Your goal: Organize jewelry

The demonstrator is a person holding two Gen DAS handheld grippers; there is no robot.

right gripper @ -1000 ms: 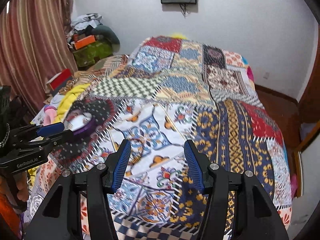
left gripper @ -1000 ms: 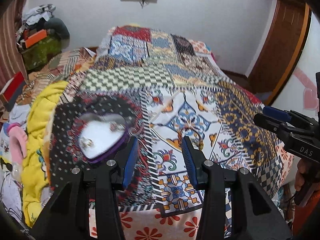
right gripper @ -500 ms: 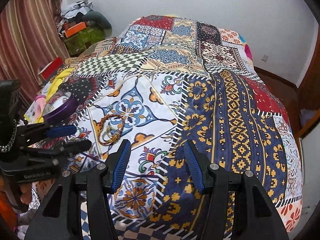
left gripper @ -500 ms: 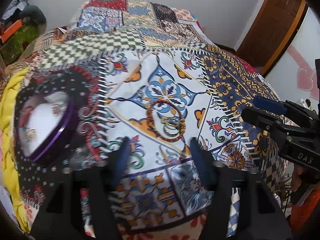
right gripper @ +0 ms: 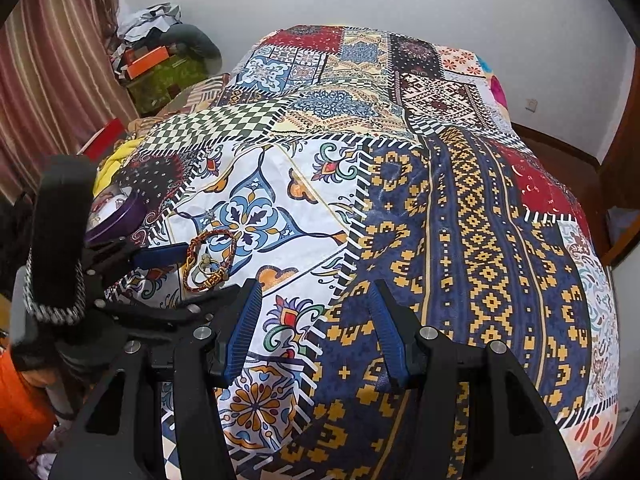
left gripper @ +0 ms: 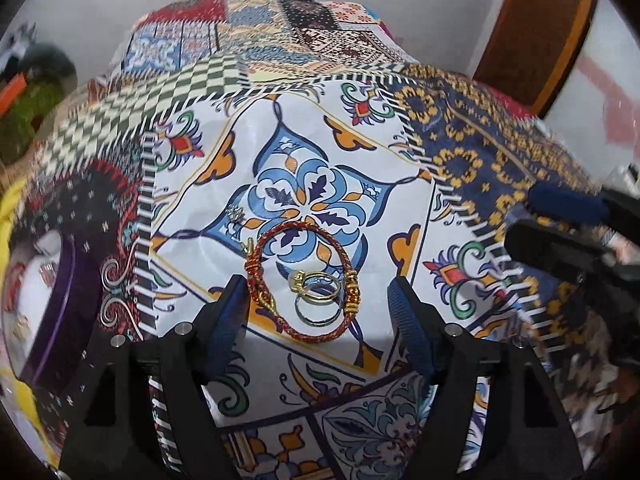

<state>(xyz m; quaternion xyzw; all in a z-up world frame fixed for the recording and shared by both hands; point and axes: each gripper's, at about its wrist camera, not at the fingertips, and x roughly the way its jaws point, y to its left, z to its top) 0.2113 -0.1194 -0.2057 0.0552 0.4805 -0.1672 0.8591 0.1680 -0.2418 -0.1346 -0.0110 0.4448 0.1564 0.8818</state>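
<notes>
A red-and-gold braided bracelet (left gripper: pixel 256 280) lies on the patchwork bedspread (left gripper: pixel 460 152), with a few gold and silver rings (left gripper: pixel 297 280) inside its loop. My left gripper (left gripper: pixel 316 282) is open, its fingers either side of the bracelet and just short of it. At the far left sits a purple heart-shaped box (left gripper: pixel 60 280) with a white lining. A small silver piece (left gripper: pixel 236 213) rests beyond the bracelet. In the right wrist view the bracelet (right gripper: pixel 191 250) and box (right gripper: pixel 120 220) are at left. My right gripper (right gripper: pixel 314 286) hangs open over the bedspread (right gripper: pixel 460 240), holding nothing.
A striped curtain (right gripper: pixel 52 60) and a pile of clothes and boxes (right gripper: pixel 160 56) stand left of the bed. A yellow cloth (right gripper: pixel 116 156) lies beside the box. A wooden door frame (left gripper: pixel 540 32) is at the right. The right gripper (left gripper: pixel 560 224) shows at the right edge of the left wrist view.
My left gripper has swung right from the purple box and come down close to the bracelet, with its jaws wider apart. The right gripper has tilted down toward the bed and stays open.
</notes>
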